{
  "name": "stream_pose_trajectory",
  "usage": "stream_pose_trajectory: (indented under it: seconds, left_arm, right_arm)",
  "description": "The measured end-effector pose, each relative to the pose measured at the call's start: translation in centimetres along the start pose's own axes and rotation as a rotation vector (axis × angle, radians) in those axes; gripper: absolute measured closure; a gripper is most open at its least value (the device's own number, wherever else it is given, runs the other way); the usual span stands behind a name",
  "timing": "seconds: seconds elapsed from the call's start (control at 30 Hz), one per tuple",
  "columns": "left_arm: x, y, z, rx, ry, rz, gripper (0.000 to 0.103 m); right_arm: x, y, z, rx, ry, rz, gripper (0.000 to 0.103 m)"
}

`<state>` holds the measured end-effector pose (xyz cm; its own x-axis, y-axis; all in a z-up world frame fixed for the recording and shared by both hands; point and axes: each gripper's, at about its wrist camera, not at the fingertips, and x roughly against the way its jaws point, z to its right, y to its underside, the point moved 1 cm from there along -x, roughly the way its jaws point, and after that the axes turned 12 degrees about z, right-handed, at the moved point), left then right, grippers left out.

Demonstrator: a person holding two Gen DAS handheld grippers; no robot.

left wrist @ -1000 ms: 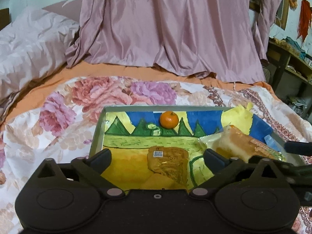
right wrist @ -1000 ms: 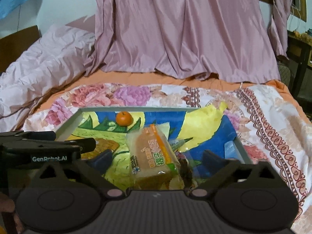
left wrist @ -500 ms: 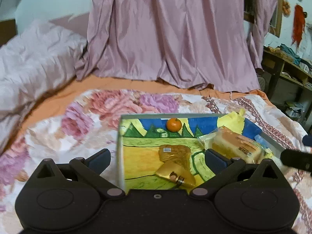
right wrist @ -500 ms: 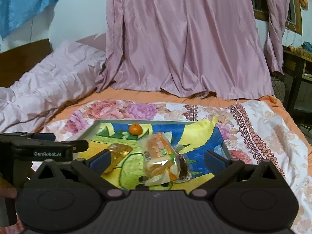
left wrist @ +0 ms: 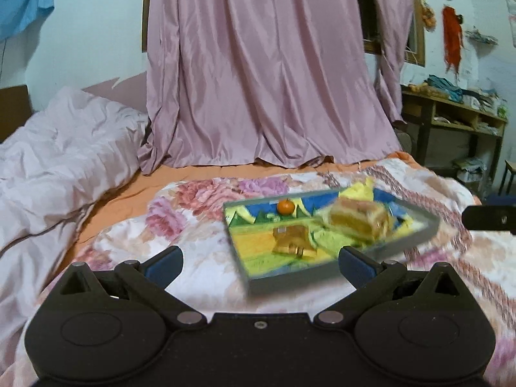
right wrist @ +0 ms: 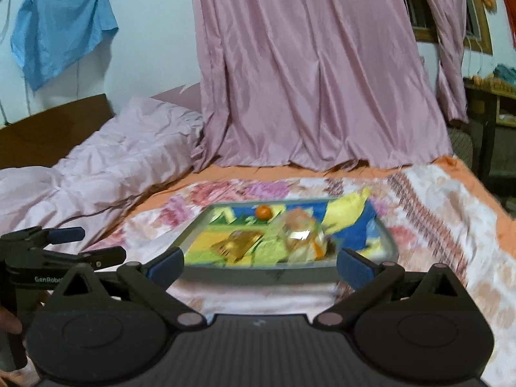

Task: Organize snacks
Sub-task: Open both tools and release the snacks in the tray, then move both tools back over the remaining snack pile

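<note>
A grey tray (left wrist: 290, 282) with a painted liner lies on the floral bedspread (left wrist: 193, 225). In it are a small orange (left wrist: 285, 206) at the back, a gold snack packet (left wrist: 292, 240) in the middle and a clear-wrapped bread packet (left wrist: 358, 219) to the right. My left gripper (left wrist: 260, 264) is open, empty, and hangs short of the tray's near-left corner. The right wrist view shows the same tray (right wrist: 258, 275), orange (right wrist: 263, 212), gold packet (right wrist: 238, 245) and bread packet (right wrist: 301, 235). My right gripper (right wrist: 259, 262) is open and empty in front of the tray.
A pink curtain (left wrist: 264, 74) hangs behind the bed. A crumpled pale duvet (left wrist: 54, 161) lies at the left. A wooden shelf (left wrist: 451, 122) full of things stands at the right. A blue cloth (right wrist: 61, 29) hangs on the wall. A hand (right wrist: 6, 319) holds the left gripper's handle.
Both grippers have drawn back and up from the tray, so it looks smaller and farther. The left one has also shifted leftward. The snacks stay in the tray.
</note>
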<state>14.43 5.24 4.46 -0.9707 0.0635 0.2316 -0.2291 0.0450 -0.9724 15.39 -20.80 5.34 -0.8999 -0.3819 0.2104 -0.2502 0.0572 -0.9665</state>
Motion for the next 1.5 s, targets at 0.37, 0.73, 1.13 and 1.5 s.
stream_pose_trajectory:
  seconds: [0.37, 0.73, 1.13, 1.5]
  left_arm:
    - [6.4, 11.0, 1.0, -0.023, 0.006, -0.107, 0.001]
    - [1.7, 13.6, 1.9, -0.155, 0.052, -0.234, 0.001]
    - [-2.2, 15.1, 3.3, -0.237, 0.193, -0.303, 0.001]
    - [-5.8, 16.7, 1.5, -0.141, 0.268, -0.397, 0.0]
  right_arm:
    - [4.6, 9.7, -1.9, 0.039, -0.025, -0.061, 0.0]
    - [3.4, 11.1, -0.4, -0.026, 0.008, -0.129, 0.0]
    - [2.9, 11.2, -0.1, -0.062, 0.0, -0.136, 0.0]
    - [2.8, 11.3, 0.0, -0.066, 0.002, -0.147, 0.0]
